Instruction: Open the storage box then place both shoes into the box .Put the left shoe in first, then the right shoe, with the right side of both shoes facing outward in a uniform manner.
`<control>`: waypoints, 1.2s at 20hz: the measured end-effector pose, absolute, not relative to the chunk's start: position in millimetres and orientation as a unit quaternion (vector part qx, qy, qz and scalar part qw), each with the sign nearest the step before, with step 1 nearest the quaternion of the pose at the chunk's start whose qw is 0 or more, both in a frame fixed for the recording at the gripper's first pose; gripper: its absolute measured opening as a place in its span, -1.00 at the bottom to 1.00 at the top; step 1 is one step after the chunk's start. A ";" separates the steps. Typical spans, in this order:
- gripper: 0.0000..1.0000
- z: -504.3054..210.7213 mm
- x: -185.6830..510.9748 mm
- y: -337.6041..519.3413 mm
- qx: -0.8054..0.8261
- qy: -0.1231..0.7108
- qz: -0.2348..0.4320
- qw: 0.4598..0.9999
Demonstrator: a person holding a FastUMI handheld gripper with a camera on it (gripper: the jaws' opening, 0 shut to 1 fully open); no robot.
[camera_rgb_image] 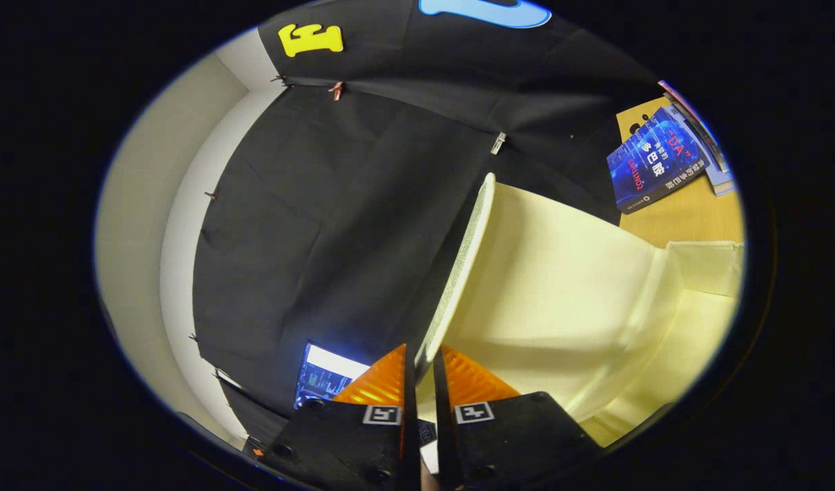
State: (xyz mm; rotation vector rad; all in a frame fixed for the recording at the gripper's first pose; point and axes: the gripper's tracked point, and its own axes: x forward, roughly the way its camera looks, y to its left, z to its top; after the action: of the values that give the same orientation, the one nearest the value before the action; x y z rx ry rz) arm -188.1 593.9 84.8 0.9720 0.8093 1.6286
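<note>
A blue book (656,166) lying on the wooden surface (690,215) shows "DA" in red quotes on its cover; its remaining print is too small to read.
</note>
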 end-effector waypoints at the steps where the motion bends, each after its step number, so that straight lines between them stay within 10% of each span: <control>1: -0.69 85.0 -187.5 597.0 0.402 0.338 0.675 0.518; 7: 0.86 74.5 -168.5 585.3 0.393 0.331 0.654 0.554; 24: 0.92 -60.2 -37.3 326.4 0.321 0.333 0.436 0.772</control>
State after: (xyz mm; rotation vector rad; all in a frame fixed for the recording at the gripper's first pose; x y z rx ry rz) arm -37.3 326.4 -60.2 0.6956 0.7217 0.9452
